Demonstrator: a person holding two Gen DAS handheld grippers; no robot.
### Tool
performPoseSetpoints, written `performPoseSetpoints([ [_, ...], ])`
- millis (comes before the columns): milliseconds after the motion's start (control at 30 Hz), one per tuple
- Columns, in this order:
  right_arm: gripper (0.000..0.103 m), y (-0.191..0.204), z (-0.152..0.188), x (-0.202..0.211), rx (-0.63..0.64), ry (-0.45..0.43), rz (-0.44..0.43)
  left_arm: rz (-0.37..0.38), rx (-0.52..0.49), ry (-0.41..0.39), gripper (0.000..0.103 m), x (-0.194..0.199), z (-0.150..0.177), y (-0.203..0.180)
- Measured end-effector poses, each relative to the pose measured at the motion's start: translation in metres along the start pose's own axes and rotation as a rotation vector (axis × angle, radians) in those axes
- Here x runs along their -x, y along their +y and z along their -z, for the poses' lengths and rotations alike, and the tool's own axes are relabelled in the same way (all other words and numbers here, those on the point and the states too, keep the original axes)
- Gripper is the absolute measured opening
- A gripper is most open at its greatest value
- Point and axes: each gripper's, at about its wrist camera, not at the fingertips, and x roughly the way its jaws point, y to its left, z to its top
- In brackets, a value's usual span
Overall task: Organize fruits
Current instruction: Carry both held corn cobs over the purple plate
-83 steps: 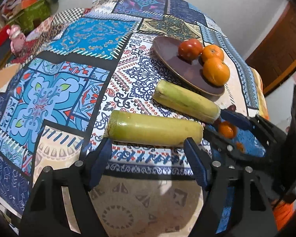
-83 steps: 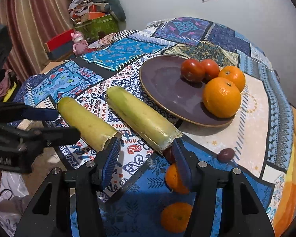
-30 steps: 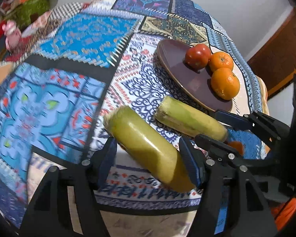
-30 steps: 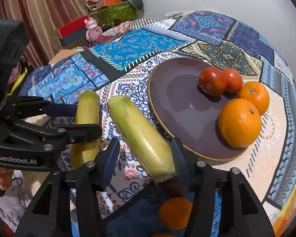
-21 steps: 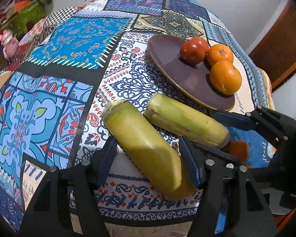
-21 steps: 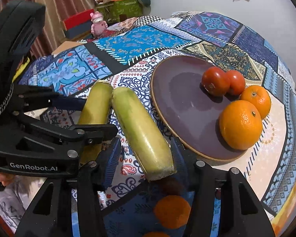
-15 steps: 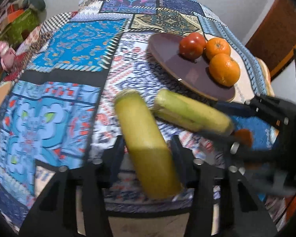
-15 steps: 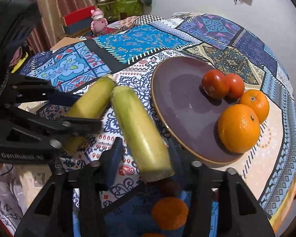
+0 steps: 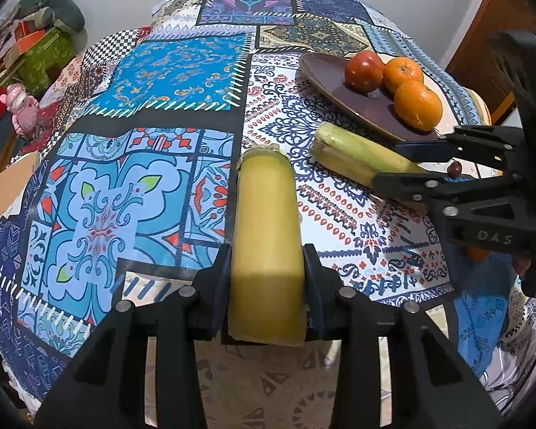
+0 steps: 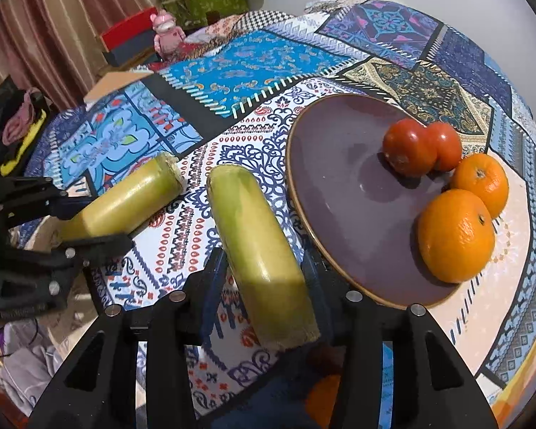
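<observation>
My left gripper (image 9: 267, 271) is shut on a yellow-green stalk piece (image 9: 266, 236) and holds it pointing forward above the patterned tablecloth. My right gripper (image 10: 266, 275) is shut on a second green stalk piece (image 10: 259, 246), held just left of the purple plate (image 10: 332, 193). The plate carries two tomatoes (image 10: 407, 152) and two oranges (image 10: 455, 234). In the left wrist view the right gripper (image 9: 407, 164) with its stalk (image 9: 357, 157) is at the right, before the plate (image 9: 343, 93). In the right wrist view the left gripper (image 10: 89, 221) with its stalk (image 10: 125, 200) is at the left.
An orange (image 10: 321, 397) lies on the cloth under my right gripper, mostly hidden. A small dark fruit (image 9: 454, 168) lies near the plate. A pink toy (image 10: 166, 30), boxes and a curtain stand beyond the table's far left edge.
Both grippers closed on their stalk pieces and lifted them. The left stalk swung from crosswise to pointing straight ahead. The right stalk moved up beside the plate.
</observation>
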Motion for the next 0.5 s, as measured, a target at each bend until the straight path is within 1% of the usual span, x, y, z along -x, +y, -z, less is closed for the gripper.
performPoseSetpoints([
  [167, 0.042, 0.007, -0.005, -0.003, -0.008, 0.012, 0.023, 0.019, 0.011, -0.012, 0.038, -0.002, -0.001, 0.002],
  [233, 0.041, 0.006, -0.007, -0.003, -0.043, 0.014, 0.006, 0.035, 0.028, -0.013, 0.038, -0.001, -0.002, 0.006],
  [367, 0.037, 0.002, -0.008, -0.001, -0.106, 0.026, -0.052, 0.027, 0.038, -0.025, 0.038, 0.001, 0.0, 0.01],
  [433, 0.037, 0.002, -0.007, 0.001, -0.118, 0.031, -0.071, 0.02, 0.031, -0.03, 0.038, 0.002, 0.002, 0.009],
  [500, 0.037, 0.004, -0.006, 0.002, -0.114, 0.03, -0.071, 0.014, 0.019, -0.033, 0.038, 0.001, 0.002, 0.008],
])
